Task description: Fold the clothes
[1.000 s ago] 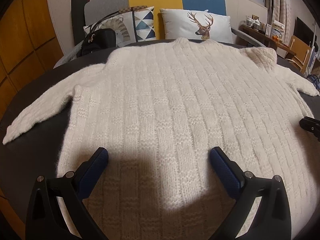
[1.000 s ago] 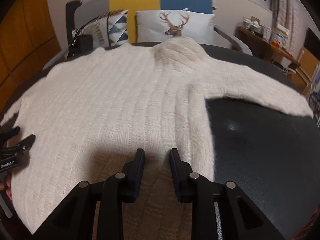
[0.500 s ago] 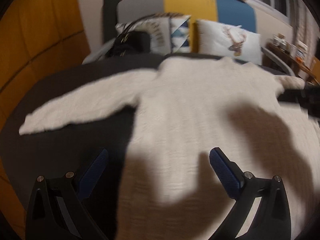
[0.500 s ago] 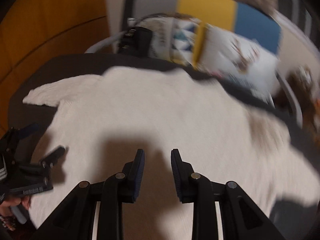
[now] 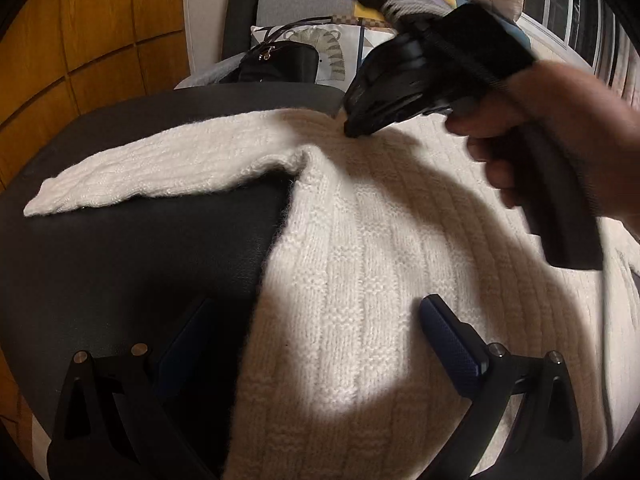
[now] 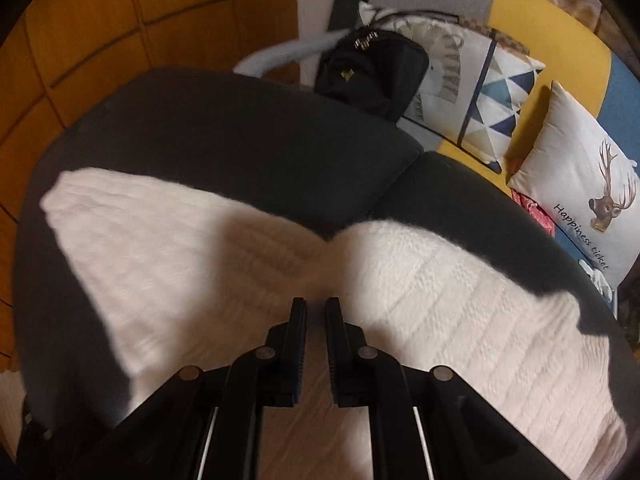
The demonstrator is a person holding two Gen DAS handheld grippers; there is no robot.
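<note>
Nearest in the left wrist view, the left gripper (image 5: pixel 320 344) has its 2 fingers (image 5: pixel 450 334) spread wide apart, holding nothing, and hovering over the side edge of the white sweater (image 5: pixel 380 264): the right finger sits above the knit, the left one above the bare dark desk (image 5: pixel 140 248). Just ahead of these fingers the sweater body lies flat, and beyond it, off to their left, one sleeve (image 5: pixel 160 172) stretches straight out across the desk. Further still, the right gripper (image 5: pixel 404 92), held in a hand (image 5: pixel 560 128), points down near the shoulder where that sleeve joins. In its own view the right gripper (image 6: pixel 316 320) has its fingers (image 6: pixel 298 340) nearly together with a thin gap and no cloth seen between them (the knit under them is blurred, so whether they touch it is unclear). Past them lie the desk edge, a black bag (image 6: pixel 372 72) and cushions (image 6: pixel 576 184) on a sofa. The sweater lies spread open, no fold visible in it, so sleeves and body all remain to be folded; the right gripper seems placed to take up the sleeve at the shoulder.
</note>
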